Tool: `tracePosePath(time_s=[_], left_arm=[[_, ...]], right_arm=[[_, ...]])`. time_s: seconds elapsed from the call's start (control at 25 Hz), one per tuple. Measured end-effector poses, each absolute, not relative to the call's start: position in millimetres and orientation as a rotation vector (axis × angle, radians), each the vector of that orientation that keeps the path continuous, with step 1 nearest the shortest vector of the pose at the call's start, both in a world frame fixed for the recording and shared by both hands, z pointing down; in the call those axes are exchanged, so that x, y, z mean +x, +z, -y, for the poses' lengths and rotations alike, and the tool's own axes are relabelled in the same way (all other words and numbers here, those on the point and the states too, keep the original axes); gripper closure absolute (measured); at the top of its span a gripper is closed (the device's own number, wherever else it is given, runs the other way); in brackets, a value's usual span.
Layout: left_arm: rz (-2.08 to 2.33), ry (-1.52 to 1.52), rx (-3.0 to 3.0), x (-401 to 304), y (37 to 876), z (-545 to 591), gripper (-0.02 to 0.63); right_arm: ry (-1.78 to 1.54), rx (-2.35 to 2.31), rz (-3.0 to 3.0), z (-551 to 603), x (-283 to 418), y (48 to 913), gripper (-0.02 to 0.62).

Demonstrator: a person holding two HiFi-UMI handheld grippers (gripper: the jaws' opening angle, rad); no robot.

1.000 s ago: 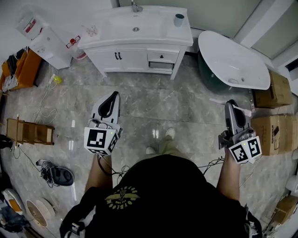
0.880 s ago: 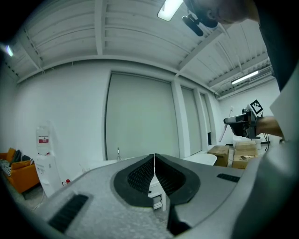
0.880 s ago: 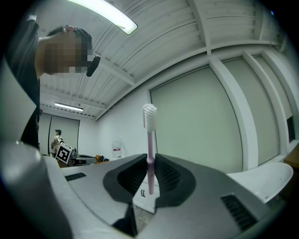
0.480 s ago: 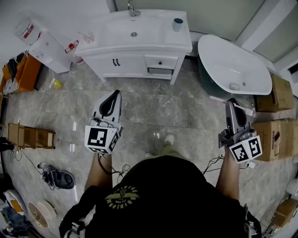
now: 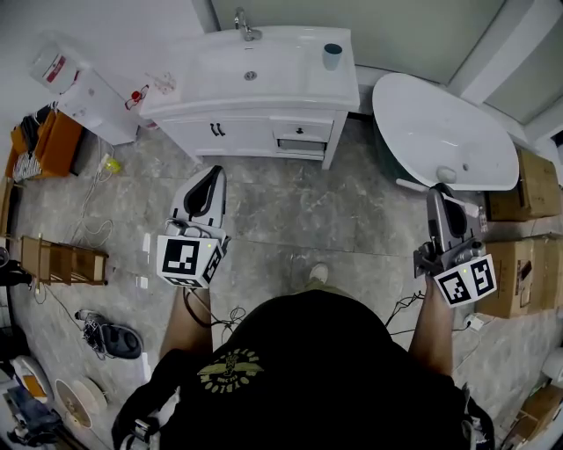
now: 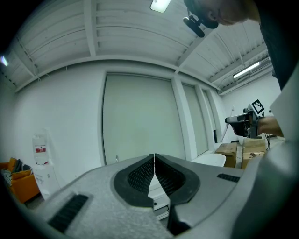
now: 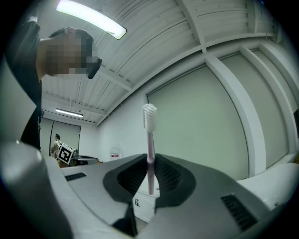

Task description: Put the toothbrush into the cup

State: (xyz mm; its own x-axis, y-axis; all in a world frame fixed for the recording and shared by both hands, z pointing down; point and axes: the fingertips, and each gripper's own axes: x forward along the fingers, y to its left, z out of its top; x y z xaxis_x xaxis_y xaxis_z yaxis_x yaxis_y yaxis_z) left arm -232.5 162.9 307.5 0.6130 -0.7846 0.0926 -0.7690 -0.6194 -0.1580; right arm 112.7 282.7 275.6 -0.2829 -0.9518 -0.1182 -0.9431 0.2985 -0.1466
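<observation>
A blue-grey cup [image 5: 332, 55] stands on the right end of the white vanity top [image 5: 290, 83], well ahead of both grippers. My right gripper [image 5: 437, 192] is shut on a pale pink toothbrush [image 7: 150, 149]. In the right gripper view the toothbrush stands upright between the pads, white bristles at the top. In the head view the toothbrush [image 5: 412, 186] lies crosswise through the jaws. My left gripper [image 5: 214, 173] is held level at the left, shut, with its pads [image 6: 140, 175] touching and nothing between them.
The vanity has a sink bowl [image 5: 251, 75] and a tap [image 5: 243, 21]. A white bathtub [image 5: 444, 132] stands at the right, with cardboard boxes [image 5: 528, 180] beyond it. At the left are a water dispenser [image 5: 84, 92], a wooden rack [image 5: 66, 259], shoes [image 5: 113, 336] and cables on the marble floor.
The person has stepped forward, so the vanity and bathtub have come nearer in the head view. Both grippers moved along with the person. The hold on the toothbrush is the same.
</observation>
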Motion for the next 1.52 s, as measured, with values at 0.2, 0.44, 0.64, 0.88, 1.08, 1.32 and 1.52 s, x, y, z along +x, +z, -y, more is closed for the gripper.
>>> tracePosePath(time_s=[0.2,0.44,0.64,0.88,1.08,1.32,1.52], left_arm=[[-1.325,-0.204,-2.707,-196.4,292.7,-148.9,0.592],[-1.362,-0.204,-2.652,-173.8,281.2,-145.7,0.592],[-1.431,-0.240,-2.646,-185.0,292.2,-147.8,0.592],[-1.443,-0.254,-2.664,-193.0,306.7,-145.0,0.592],[-1.389,-0.226,-2.681,-180.0,305.1,-137.5,0.592],[-1.332,-0.219,-2.724,-162.5,313.0,-122.5,0.592],[-1.323,-0.221,-2.739,-161.5,316.0,-107.1,0.592]], right_arm=[[-0.066,-1.723,-2.381,-263.8,147.6,274.9,0.541],[-0.056,-1.689,-2.382,-247.6,184.0,273.9,0.541],[-0.071,-1.655,-2.419,-237.2,184.4,277.1,0.541],[-0.057,-1.644,-2.429,-231.8,175.8,279.1,0.541],[-0.061,-1.678,-2.411,-238.5,181.0,283.4,0.541],[-0.056,-1.717,-2.398,-229.6,183.8,286.1,0.541],[-0.021,-1.736,-2.406,-215.2,181.4,282.0,0.541]])
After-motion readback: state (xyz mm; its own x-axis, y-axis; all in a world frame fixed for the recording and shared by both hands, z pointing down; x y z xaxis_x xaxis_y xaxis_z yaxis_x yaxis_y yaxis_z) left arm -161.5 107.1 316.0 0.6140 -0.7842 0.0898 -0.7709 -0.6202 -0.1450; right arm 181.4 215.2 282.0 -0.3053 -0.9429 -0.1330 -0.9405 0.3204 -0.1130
